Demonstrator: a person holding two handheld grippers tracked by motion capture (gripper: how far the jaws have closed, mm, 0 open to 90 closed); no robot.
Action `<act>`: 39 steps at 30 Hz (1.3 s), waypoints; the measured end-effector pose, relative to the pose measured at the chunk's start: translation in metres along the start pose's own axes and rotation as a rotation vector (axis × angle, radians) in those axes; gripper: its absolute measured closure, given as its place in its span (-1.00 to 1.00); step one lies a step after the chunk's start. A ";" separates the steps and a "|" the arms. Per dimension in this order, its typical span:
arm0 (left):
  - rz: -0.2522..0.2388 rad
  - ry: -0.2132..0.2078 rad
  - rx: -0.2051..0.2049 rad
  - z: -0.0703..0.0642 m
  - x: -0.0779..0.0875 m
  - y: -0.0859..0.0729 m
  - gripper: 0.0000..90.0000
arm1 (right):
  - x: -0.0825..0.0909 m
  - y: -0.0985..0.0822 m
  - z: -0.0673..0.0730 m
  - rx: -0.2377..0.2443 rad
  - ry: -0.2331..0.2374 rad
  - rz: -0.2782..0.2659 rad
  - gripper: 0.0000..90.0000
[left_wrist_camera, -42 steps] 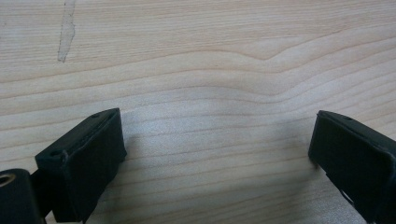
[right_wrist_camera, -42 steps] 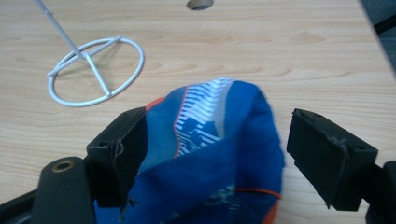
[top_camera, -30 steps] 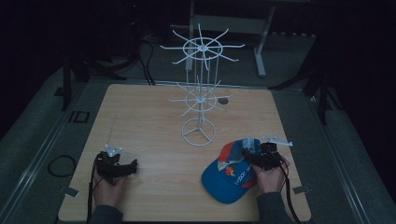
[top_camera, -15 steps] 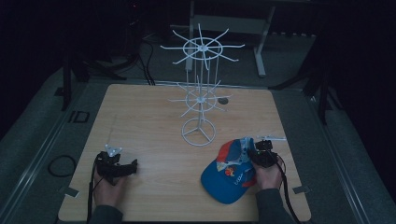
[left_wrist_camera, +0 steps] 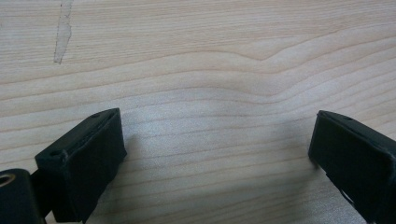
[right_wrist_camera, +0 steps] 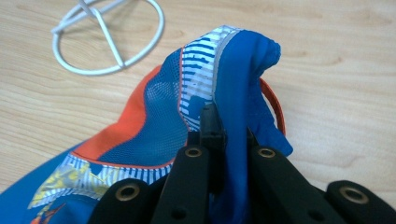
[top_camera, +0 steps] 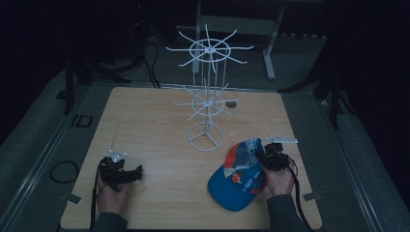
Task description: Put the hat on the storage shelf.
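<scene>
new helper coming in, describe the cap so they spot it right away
On the wooden table, look to the near right of the white wire rack. The cap lies there, pinched by the right gripper: blue with orange panels, the table's only fabric thing.

High view: overhead, facing forward and down on the light wooden table [top_camera: 145, 130]. Gripper views: close, low; right shares the white wire rack's ring base [right_wrist_camera: 109, 39] [top_camera: 206, 137].

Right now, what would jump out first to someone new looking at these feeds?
The blue cap at the table's near right, its fabric pinched in the right gripper. Next, the white wire rack standing mid-table, its arms bare. The left gripper is open over bare wood at near left.
</scene>
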State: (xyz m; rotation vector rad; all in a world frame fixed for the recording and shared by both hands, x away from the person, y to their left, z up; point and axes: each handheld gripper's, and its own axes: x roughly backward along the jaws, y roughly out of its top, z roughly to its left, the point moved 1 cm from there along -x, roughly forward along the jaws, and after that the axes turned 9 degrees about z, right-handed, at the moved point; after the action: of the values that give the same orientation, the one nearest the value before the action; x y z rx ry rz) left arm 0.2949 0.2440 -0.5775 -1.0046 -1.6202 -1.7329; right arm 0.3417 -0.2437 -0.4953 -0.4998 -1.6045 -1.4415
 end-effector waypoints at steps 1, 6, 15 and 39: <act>0.000 0.000 0.000 0.000 0.000 0.000 -0.91 | 0.002 0.001 0.001 0.003 0.004 -0.003 0.98; 0.000 -0.001 -0.001 0.000 0.000 0.000 -0.91 | 0.009 0.006 0.003 0.021 0.016 -0.026 0.98; 0.000 -0.001 -0.001 0.000 0.000 0.000 -0.91 | 0.018 0.010 0.005 0.031 0.038 -0.052 0.98; 0.000 -0.001 0.000 0.000 0.000 0.000 -0.91 | 0.047 0.029 0.010 0.089 0.043 -0.121 0.97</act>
State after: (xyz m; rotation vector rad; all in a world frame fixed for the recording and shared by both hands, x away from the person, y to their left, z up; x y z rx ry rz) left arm 0.2950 0.2436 -0.5775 -1.0060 -1.6207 -1.7332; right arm 0.3359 -0.2394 -0.4395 -0.3231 -1.6799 -1.4528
